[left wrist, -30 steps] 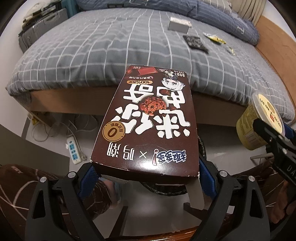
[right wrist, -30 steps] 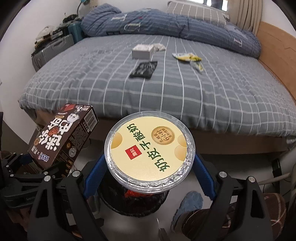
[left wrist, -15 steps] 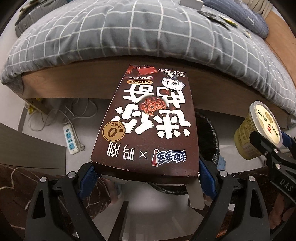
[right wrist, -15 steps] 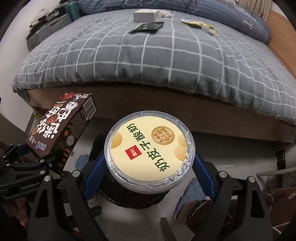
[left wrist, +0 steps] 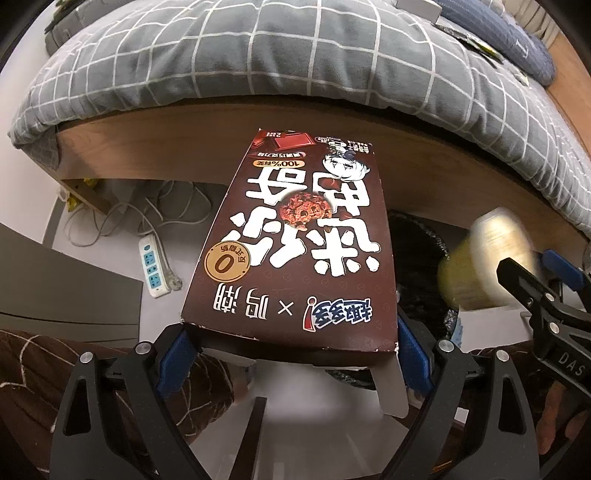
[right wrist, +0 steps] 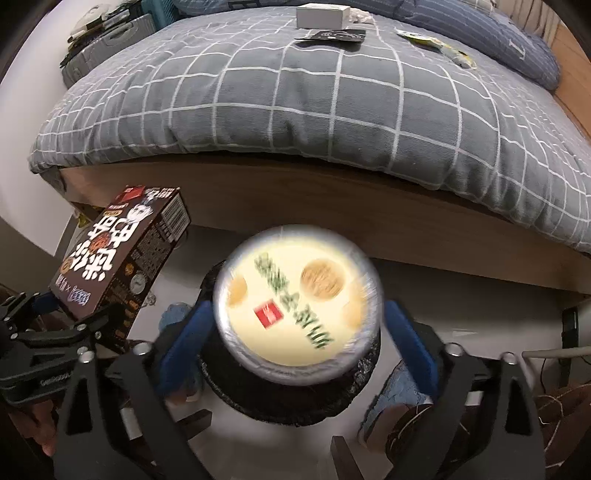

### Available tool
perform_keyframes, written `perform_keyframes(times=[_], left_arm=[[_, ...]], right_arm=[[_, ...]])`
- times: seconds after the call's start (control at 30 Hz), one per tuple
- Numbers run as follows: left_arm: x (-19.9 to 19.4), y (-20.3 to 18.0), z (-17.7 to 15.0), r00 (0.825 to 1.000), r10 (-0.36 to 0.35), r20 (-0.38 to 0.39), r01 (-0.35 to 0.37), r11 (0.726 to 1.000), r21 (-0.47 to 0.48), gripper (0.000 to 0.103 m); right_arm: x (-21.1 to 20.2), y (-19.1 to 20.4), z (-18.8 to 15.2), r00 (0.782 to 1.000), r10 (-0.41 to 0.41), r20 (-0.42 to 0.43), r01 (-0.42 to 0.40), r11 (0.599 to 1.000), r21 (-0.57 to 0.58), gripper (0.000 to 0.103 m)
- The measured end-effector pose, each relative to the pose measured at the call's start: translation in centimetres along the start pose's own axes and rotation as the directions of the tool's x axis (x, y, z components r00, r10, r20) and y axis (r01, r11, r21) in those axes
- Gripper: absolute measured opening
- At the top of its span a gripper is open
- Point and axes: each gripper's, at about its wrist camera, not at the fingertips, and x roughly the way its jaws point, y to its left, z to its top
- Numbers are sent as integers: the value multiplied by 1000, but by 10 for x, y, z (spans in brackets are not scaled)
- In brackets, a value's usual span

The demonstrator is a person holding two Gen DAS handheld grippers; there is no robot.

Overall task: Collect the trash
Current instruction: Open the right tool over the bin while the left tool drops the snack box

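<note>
My left gripper (left wrist: pixel 291 354) is shut on a brown cookie box (left wrist: pixel 291 243), held flat above the floor in front of the bed; the box also shows in the right wrist view (right wrist: pixel 118 258). In the right wrist view the yellow yogurt cup (right wrist: pixel 295 302) is blurred and sits between the spread blue pads (right wrist: pixel 410 332) of my right gripper (right wrist: pixel 295 336), above the black trash bin (right wrist: pixel 291 402). The pads stand clear of the cup's sides. In the left wrist view the cup (left wrist: pixel 487 258) is blurred beside the bin (left wrist: pixel 417 254).
The bed (right wrist: pixel 332 110) with a grey checked cover fills the background; a white box (right wrist: pixel 323 14), a black packet (right wrist: pixel 332 35) and yellow wrappers (right wrist: pixel 436 46) lie on it. A power strip (left wrist: pixel 155 271) with cables lies on the floor at left.
Both grippers have tilted down toward the floor and bin. The right gripper's pads have spread and the yogurt cup has turned and blurred between them. The box stays gripped.
</note>
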Motion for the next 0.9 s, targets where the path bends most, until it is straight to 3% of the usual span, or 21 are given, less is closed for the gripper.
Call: perform_keyframes(times=[0.3,0.9], left_arm=[[8,-20,-1,1000,-12,-21,13,999,50,89],[27,-125,3,995,-80,-56,90,971,221,89]], right_arm=[[9,-33,-6,998,-51,-21,51,998,41,96],[-11,-132,-32,990,-142,-24,144,973,179,96]])
